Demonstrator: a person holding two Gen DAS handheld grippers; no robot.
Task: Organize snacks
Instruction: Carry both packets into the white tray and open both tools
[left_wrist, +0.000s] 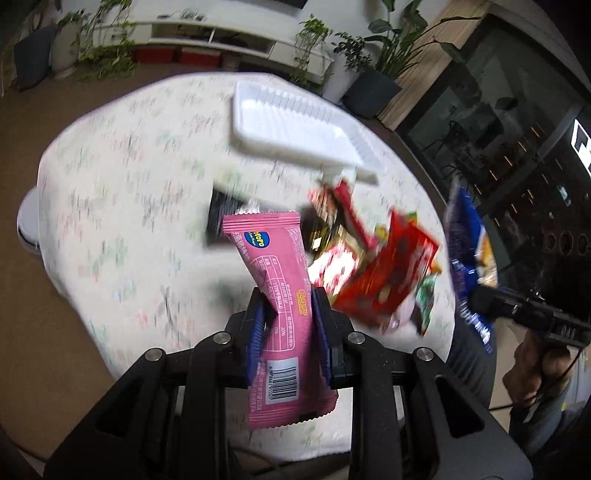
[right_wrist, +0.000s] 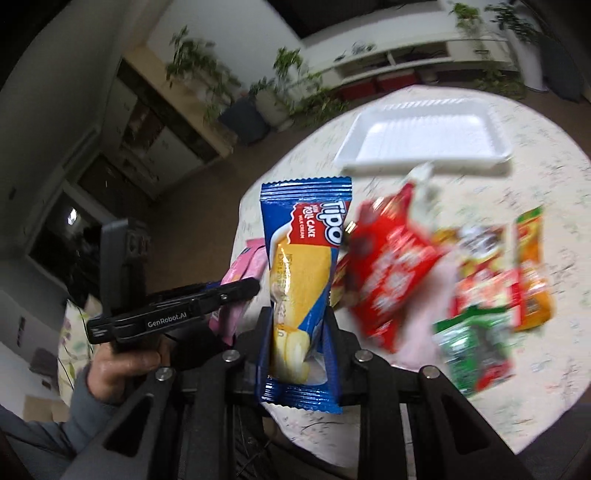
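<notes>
My left gripper (left_wrist: 288, 302) is shut on a pink snack packet (left_wrist: 275, 280), held upright above the round table. My right gripper (right_wrist: 299, 317) is shut on a blue and yellow roll cake packet (right_wrist: 303, 273), also lifted off the table. In the right wrist view the left gripper (right_wrist: 236, 291) shows at the left with the pink packet (right_wrist: 247, 266) in it. In the left wrist view the right gripper (left_wrist: 480, 299) shows at the right edge with the blue packet (left_wrist: 465, 240). An empty white tray (left_wrist: 291, 129) (right_wrist: 424, 136) lies at the far side of the table.
A heap of red, green and orange snack packets (left_wrist: 384, 273) (right_wrist: 461, 288) lies between the grippers and the tray. A dark packet (left_wrist: 221, 214) lies behind the pink one. The table (left_wrist: 129, 184) wears a pale flowered cloth. Potted plants (left_wrist: 373, 77) and a low white shelf (left_wrist: 207, 33) stand beyond.
</notes>
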